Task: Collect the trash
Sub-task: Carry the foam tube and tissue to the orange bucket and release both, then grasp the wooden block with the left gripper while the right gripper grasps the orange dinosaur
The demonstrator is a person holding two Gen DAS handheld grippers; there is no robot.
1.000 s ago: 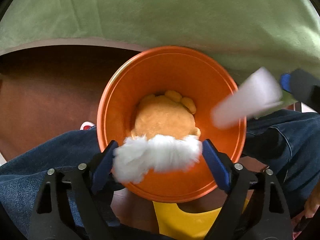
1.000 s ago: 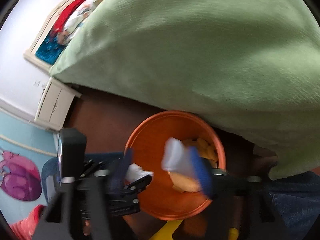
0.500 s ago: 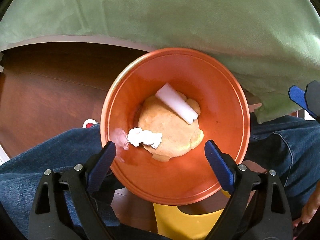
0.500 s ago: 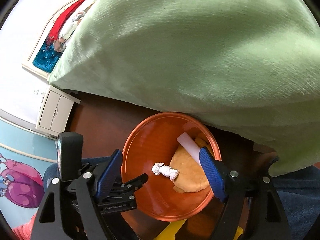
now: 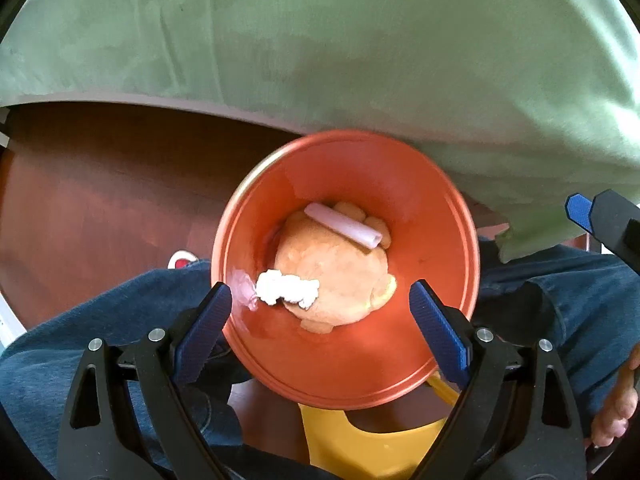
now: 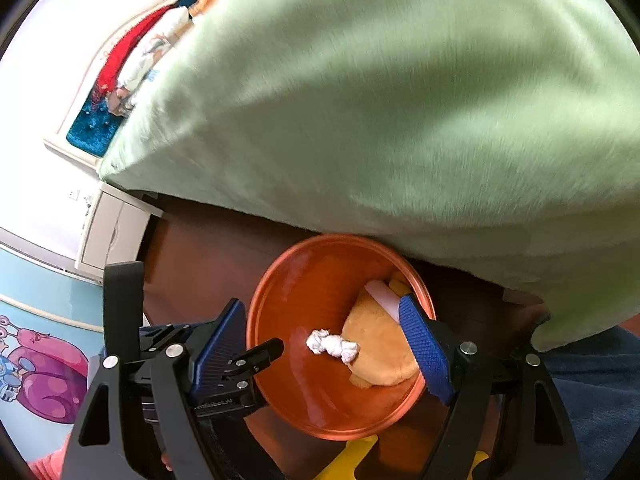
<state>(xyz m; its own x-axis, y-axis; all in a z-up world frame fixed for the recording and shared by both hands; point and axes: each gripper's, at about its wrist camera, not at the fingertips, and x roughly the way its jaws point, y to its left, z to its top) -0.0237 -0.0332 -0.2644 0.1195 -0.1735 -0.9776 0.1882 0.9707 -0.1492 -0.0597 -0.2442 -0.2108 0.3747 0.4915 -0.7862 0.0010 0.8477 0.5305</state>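
Note:
An orange bucket (image 5: 424, 208) stands below both grippers on the floor beside the bed. Inside lie a crumpled white tissue (image 5: 286, 287), a white paper tube (image 5: 344, 230) and orange-yellow peel (image 5: 336, 276). My left gripper (image 5: 320, 320) is open and empty above the bucket's near rim. My right gripper (image 6: 320, 348) is open and empty over the same bucket (image 6: 304, 280), where the tissue (image 6: 332, 346) and the tube (image 6: 382, 298) also show. The right gripper's blue tip appears at the right edge of the left wrist view (image 5: 580, 210).
A green bedspread (image 5: 320, 48) fills the top of both views over a brown wooden bed side (image 5: 100, 184). The person's jeans (image 5: 80, 340) flank the bucket. A yellow plastic object (image 5: 372, 444) lies below it. A white cabinet (image 6: 112, 232) stands at the far left.
One second ago each gripper carried trash over the bucket: the left a tissue, the right a white tube. Both opened, and the pieces now lie inside. The grippers have drawn back slightly.

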